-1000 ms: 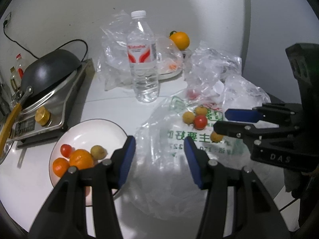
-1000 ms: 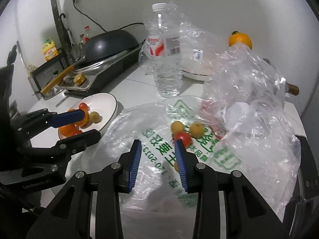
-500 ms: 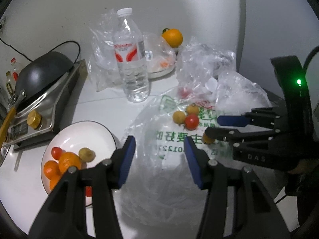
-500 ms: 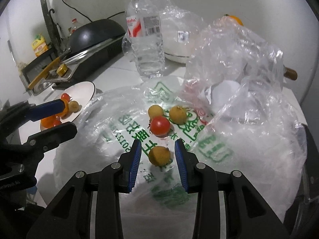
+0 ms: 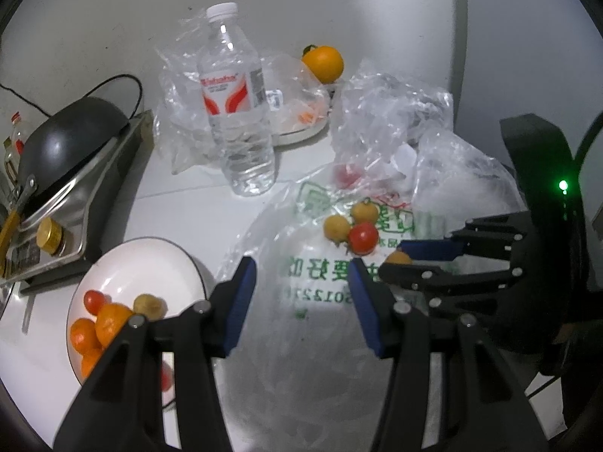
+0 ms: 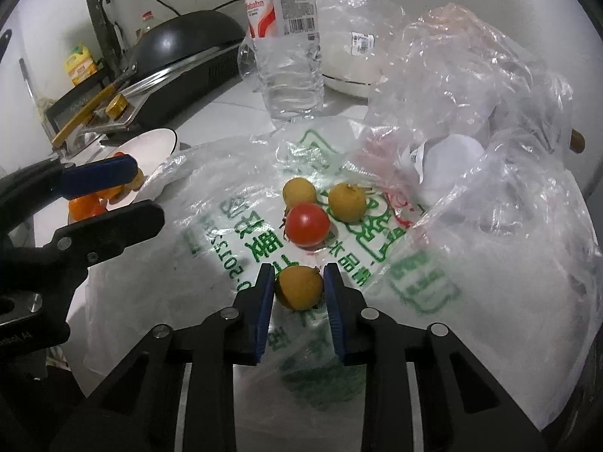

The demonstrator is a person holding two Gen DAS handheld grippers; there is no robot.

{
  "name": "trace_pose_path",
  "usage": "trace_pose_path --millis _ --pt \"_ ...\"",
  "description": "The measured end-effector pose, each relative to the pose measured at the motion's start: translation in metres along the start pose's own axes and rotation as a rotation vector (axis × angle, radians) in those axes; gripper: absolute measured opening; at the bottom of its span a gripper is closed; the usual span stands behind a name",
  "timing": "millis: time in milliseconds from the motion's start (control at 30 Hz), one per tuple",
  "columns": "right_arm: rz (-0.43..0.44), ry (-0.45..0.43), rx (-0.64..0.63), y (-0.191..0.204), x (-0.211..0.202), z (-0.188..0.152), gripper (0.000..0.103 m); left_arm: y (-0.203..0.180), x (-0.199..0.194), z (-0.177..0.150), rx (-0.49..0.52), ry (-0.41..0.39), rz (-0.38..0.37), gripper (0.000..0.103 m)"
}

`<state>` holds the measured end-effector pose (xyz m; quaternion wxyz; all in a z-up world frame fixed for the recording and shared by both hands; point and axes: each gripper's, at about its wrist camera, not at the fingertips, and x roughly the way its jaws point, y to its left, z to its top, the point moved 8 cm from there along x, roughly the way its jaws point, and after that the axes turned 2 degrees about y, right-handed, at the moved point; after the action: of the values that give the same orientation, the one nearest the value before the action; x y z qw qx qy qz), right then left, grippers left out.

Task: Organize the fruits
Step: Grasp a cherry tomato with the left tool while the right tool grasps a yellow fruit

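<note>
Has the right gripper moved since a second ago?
Yes. The right gripper advanced toward the water bottle, and its jaws now straddle the nearest yellow fruit on the plastic bag.
</note>
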<state>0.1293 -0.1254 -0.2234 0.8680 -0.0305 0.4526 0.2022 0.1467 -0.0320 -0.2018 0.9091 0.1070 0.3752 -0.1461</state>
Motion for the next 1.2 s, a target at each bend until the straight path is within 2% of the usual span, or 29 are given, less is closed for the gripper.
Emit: trace_pose_path --millis 367,667,900,1200 --pt "0.018 -0.08 0.011 -0.019 -0.02 0.013 0.029 -0.022 0.019 0.014 0.043 0.022 -0.003 0.052" --pt "0.045 -0.118 0.042 -0.038 -0.027 0.015 0.028 -0.042 0.046 0.016 0.066 0.08 -0.001 0.052" --pt "0.048 -0.128 0.084 -0.056 -0.025 0.014 0.028 -0.053 0.074 0.017 0.076 0.131 -0.035 0.052" --pt "0.063 -0.147 0.128 -0.068 -0.025 0.012 0.028 -0.066 0.083 0.021 0.134 0.112 -0.052 0.051"
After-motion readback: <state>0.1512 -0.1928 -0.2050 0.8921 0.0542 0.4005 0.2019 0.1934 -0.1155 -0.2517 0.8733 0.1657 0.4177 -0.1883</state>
